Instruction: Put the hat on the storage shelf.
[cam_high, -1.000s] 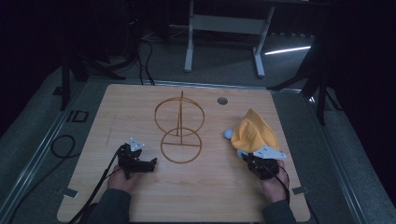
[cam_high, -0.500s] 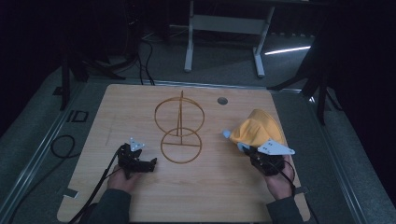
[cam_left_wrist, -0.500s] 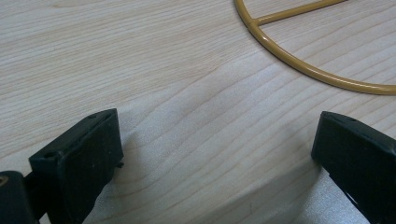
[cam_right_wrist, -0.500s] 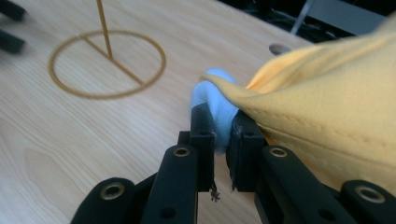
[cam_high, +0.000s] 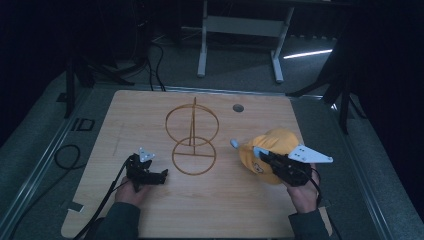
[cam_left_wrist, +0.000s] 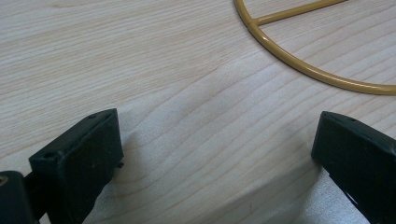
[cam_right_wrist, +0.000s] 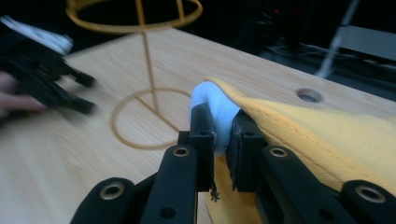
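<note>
A yellow cap (cam_high: 275, 142) with a pale blue brim (cam_high: 234, 144) hangs lifted over the right side of the wooden table (cam_high: 150, 110). My right gripper (cam_high: 257, 153) is shut on that brim. In the right gripper view the jaws pinch the pale blue brim (cam_right_wrist: 217, 109), and the cap's yellow cloth (cam_right_wrist: 327, 140) trails off to the right. A gold wire stand (cam_high: 192, 135) with two rings and a post stands at mid-table. My left gripper (cam_high: 162, 175) rests open on the table left of the stand's base ring (cam_left_wrist: 303, 70), with bare wood between its jaws.
A round hole (cam_high: 238, 107) sits in the table behind the cap. A black cable (cam_high: 65, 157) loops off the table's left side. A white metal frame (cam_high: 240, 25) stands on the floor beyond the far edge. The other hand's gripper (cam_right_wrist: 42, 79) is blurred at the left of the right gripper view.
My right gripper has risen with the cap, which now hangs higher off the table. The left gripper has stayed where it was.
</note>
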